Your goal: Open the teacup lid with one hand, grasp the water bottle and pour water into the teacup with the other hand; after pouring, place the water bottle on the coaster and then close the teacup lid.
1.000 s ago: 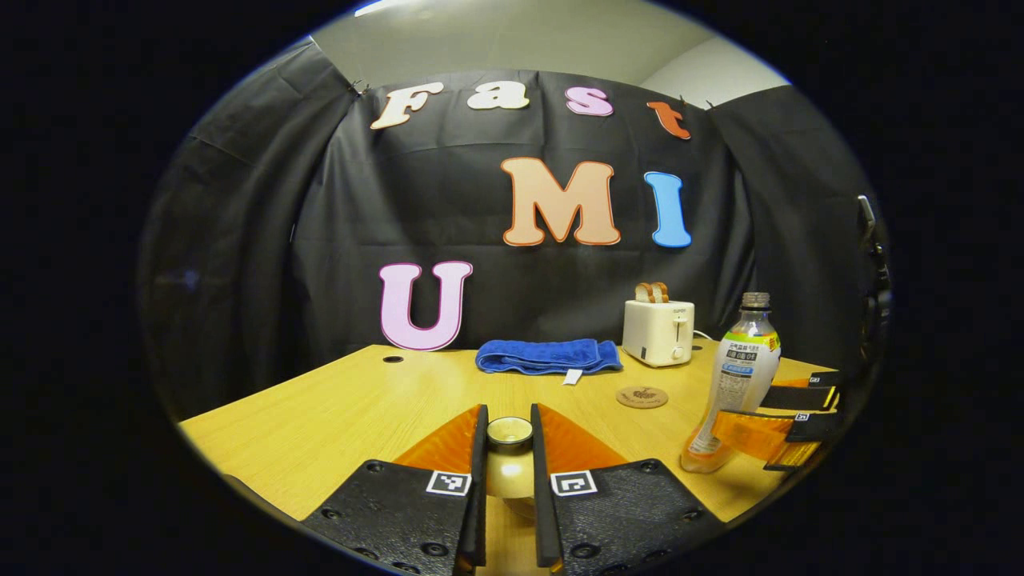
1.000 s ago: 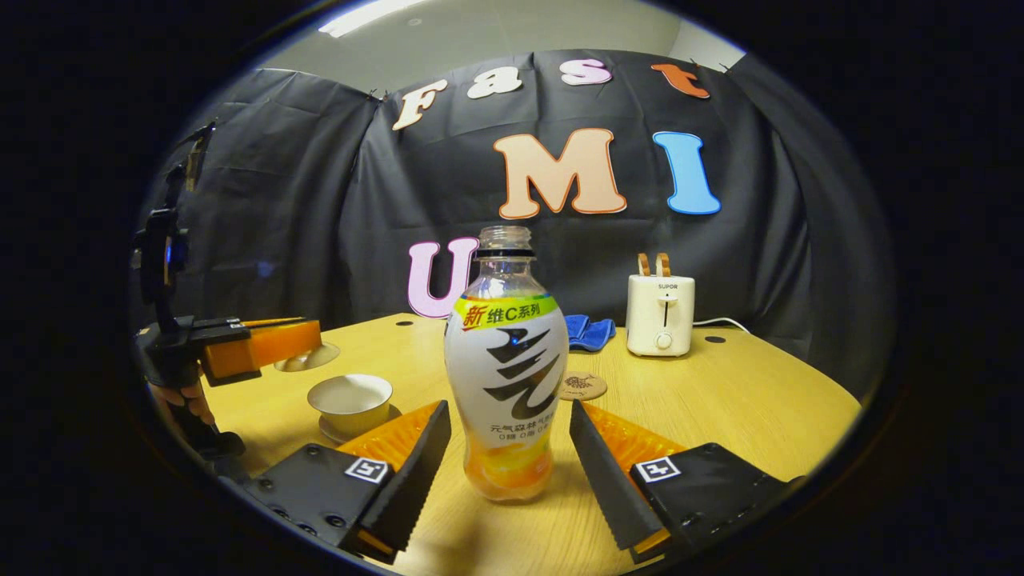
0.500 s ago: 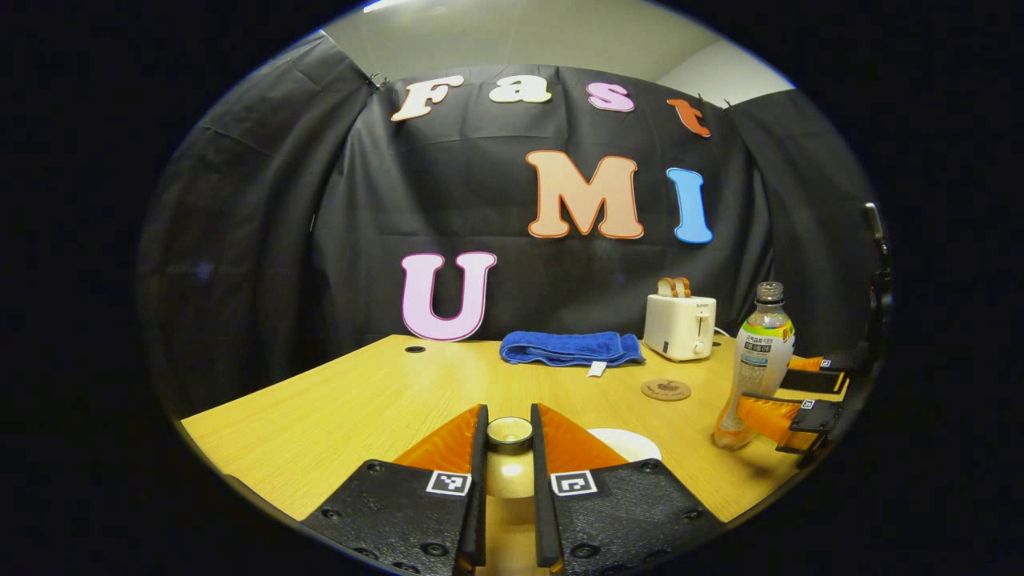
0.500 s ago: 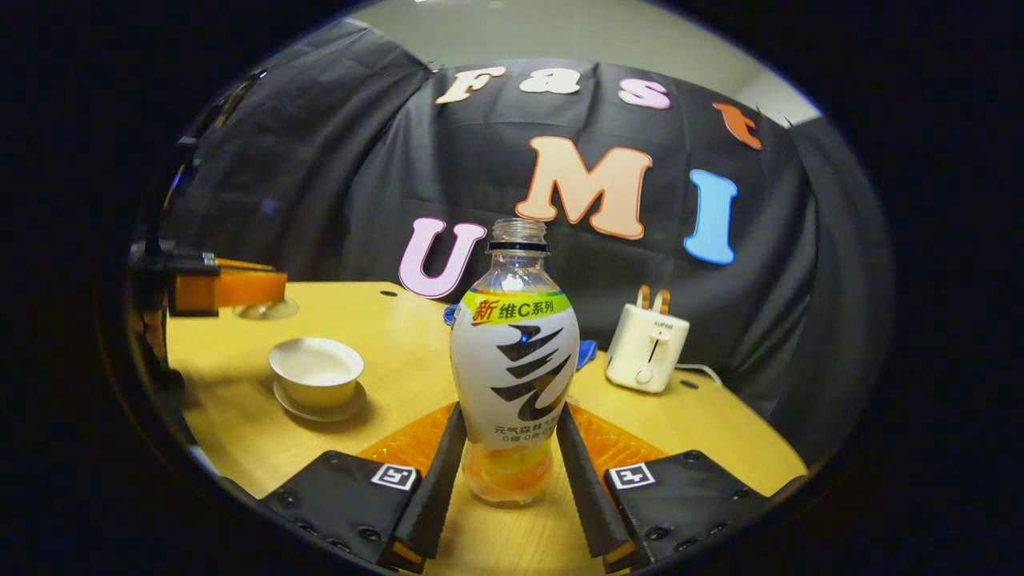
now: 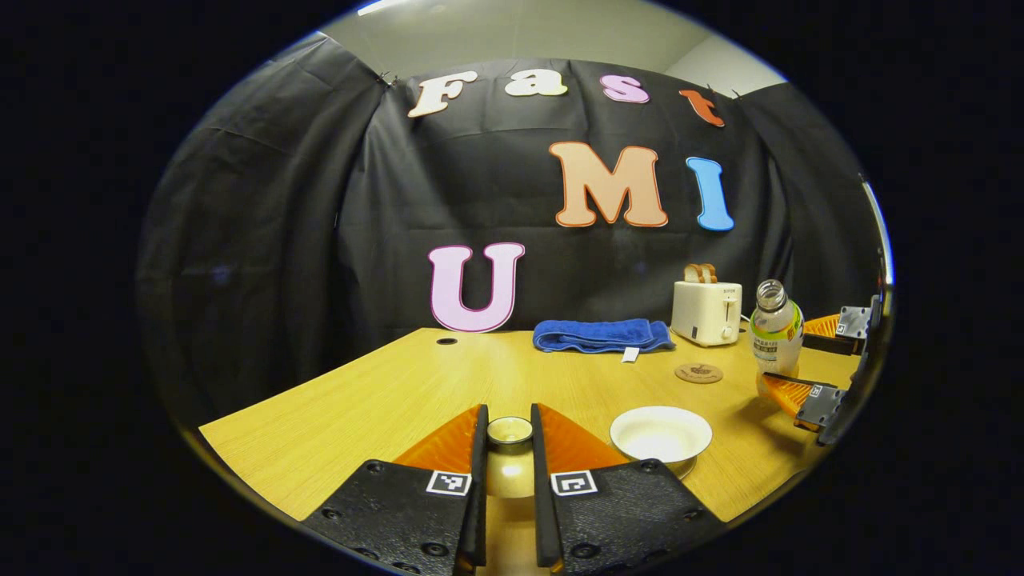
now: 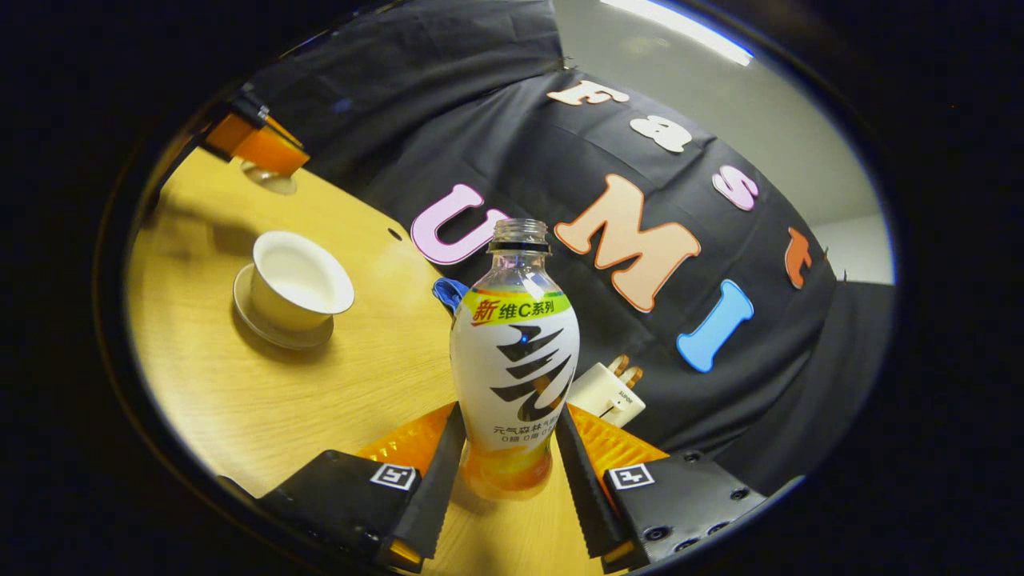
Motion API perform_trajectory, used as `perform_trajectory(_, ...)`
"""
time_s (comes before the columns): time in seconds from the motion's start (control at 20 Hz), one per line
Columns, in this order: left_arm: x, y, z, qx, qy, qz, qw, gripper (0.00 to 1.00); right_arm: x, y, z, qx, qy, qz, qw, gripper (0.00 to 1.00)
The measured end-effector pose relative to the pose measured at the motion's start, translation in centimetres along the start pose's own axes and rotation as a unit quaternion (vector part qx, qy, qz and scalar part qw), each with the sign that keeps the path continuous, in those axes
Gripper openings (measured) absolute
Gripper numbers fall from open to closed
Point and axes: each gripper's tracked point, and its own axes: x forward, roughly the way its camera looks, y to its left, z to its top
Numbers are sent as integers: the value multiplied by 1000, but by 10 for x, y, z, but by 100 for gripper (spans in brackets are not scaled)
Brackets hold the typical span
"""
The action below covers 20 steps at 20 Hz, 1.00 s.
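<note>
My left gripper (image 5: 508,416) is shut on the knob of the teacup lid (image 5: 510,434), held above the table. The white lidless teacup (image 5: 661,432) stands on its saucer just right of it. In the right gripper view, my right gripper (image 6: 509,416) is shut on the lower body of the capless water bottle (image 6: 514,360), which holds a little orange liquid. That view is rolled, with the teacup (image 6: 296,280) to the upper left and the left gripper (image 6: 260,148) holding the lid (image 6: 268,180) beyond it. The round coaster (image 5: 698,373) lies between the teacup and the bottle (image 5: 776,332).
A white toaster (image 5: 706,312) with toast and a folded blue towel (image 5: 602,334) stand at the back of the wooden table (image 5: 384,400). The toaster (image 6: 608,392) also sits behind the bottle in the right gripper view. Black cloth walls surround the table.
The right gripper closed on the bottle, lifted it off the table and rolled toward the teacup. The left gripper drifted left with the lid, bringing the teacup into its view.
</note>
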Motion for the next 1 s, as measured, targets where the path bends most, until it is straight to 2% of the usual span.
perform_trajectory(0.1, 0, 6, -1, 4, -1, 5, 1000, 22, 0, 3, 4, -55, -4, -2, 998, 72)
perform_trajectory(0.15, 0, 8, -1, 5, -1, 6, 1000, 22, 6, 17, 5, -83, -6, -2, 997, 72)
perform_trajectory(0.35, 2, 17, -6, 0, 1, 8, 1000, 22, 2, 27, 7, -171, -16, 8, 985, 71)
perform_trajectory(0.55, 2, 20, -7, -1, 4, 8, 1000, 22, 9, 31, 14, -256, -34, 9, 966, 71)
perform_trajectory(1.0, 3, 25, -11, 3, 9, 10, 1000, 22, 7, 30, 24, -367, -65, 19, 928, 71)
